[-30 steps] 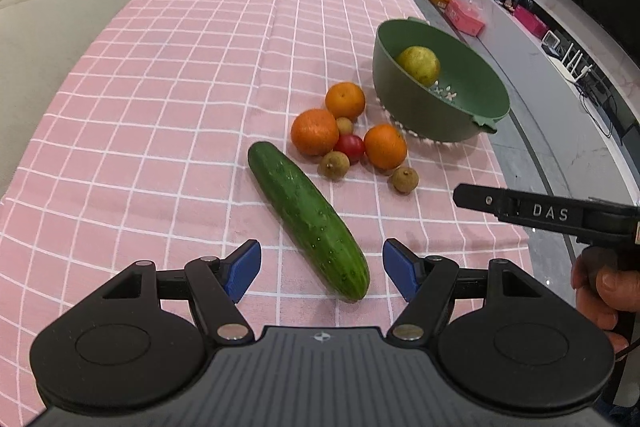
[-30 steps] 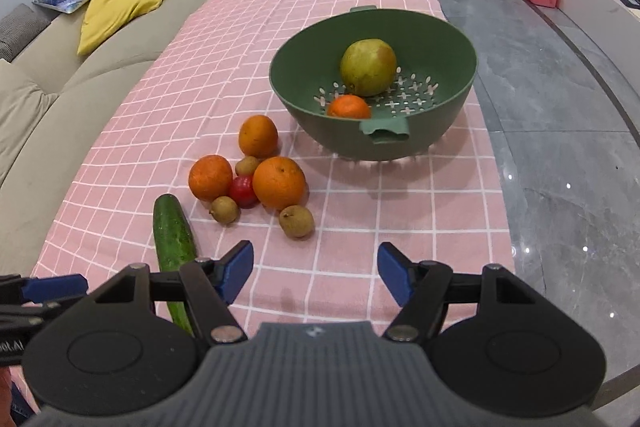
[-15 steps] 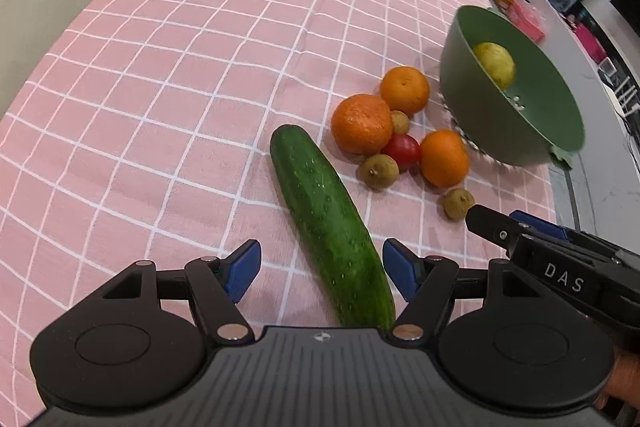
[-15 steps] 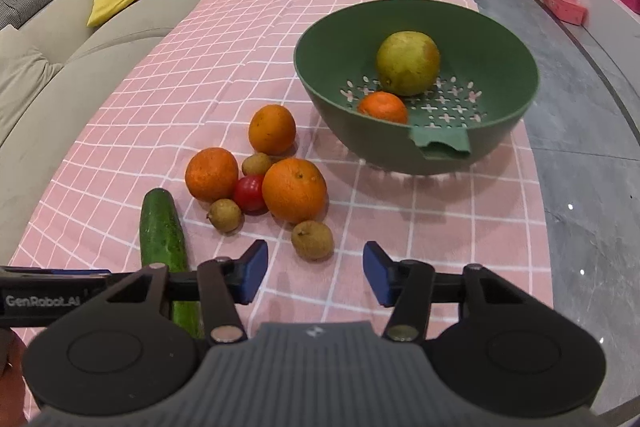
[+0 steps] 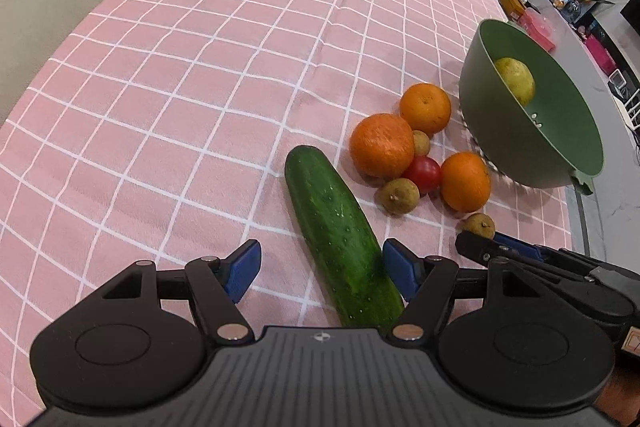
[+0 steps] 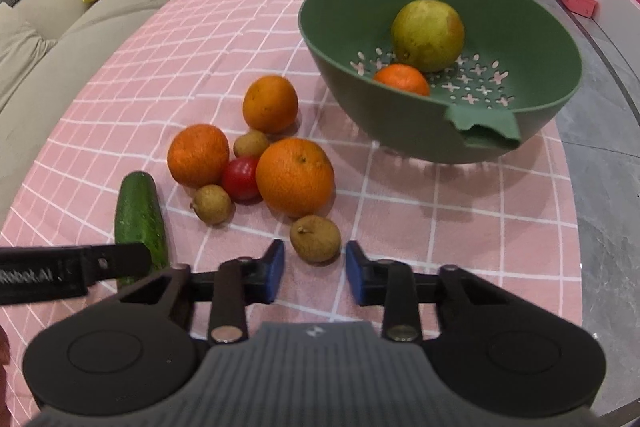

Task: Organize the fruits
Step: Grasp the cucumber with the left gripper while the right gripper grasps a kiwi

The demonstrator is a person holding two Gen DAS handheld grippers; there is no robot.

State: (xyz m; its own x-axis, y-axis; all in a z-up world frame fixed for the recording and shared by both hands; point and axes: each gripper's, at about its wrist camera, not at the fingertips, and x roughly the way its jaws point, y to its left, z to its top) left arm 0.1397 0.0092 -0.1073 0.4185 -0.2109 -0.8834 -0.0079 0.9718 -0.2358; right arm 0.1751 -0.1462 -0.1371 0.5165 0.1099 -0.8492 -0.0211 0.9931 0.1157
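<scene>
The small brown fruit (image 6: 315, 238) lies near the tablecloth's (image 6: 460, 227) near edge, just ahead of the right gripper (image 6: 315, 271), which is spread, empty. Light, round, thin-shelled: pinch its middle gently. The left gripper (image 5: 320, 269), also spread, straddles the cucumber (image 5: 340, 231).

"Robot.AI" on left hand-held gripper (image 6: 138, 261)

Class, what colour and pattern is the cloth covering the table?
The tablecloth is pink with a white grid of squares, clearest in the left wrist view.
</scene>
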